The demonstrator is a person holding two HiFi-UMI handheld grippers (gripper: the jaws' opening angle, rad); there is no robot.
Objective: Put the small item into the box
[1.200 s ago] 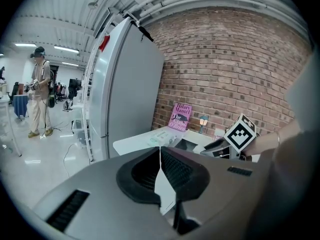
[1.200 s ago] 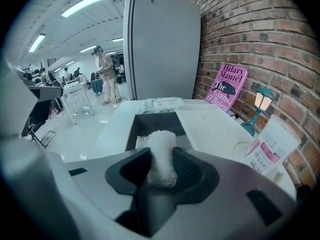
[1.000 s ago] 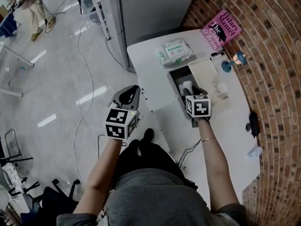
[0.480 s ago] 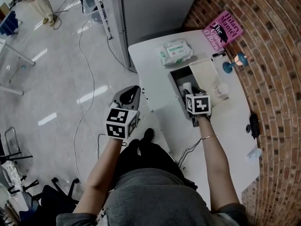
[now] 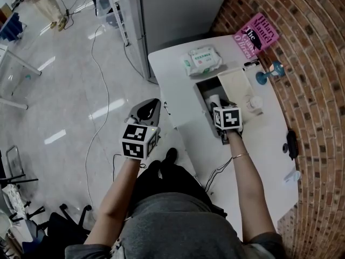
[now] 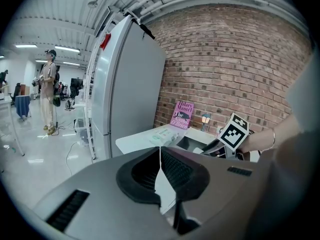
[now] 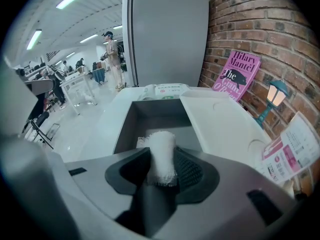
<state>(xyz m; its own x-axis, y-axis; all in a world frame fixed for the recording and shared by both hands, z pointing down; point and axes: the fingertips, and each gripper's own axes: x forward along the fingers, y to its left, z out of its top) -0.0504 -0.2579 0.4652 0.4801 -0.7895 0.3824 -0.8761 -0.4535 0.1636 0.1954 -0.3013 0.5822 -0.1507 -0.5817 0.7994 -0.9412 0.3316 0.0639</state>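
Note:
My right gripper (image 7: 162,166) is shut on a small white gauze roll (image 7: 161,154), which stands up between the jaws just over the near end of the open grey box (image 7: 159,119). In the head view the right gripper (image 5: 220,104) hangs over that box (image 5: 207,89), whose white lid (image 5: 236,83) lies open to the right. My left gripper (image 5: 149,110) is shut with nothing in it, held off the table's left side above the floor; in its own view the left gripper (image 6: 160,176) points toward the table.
A white wipes pack (image 5: 203,60) lies behind the box. A pink book (image 5: 254,34) leans on the brick wall, with a small teal lamp (image 5: 269,73) beside it. A dark object (image 5: 291,142) lies near the table's right edge. A grey cabinet (image 5: 178,9) stands behind the table.
Both grippers hold nearly the same places; the right gripper has edged slightly right over the box with the gauze roll still in it.

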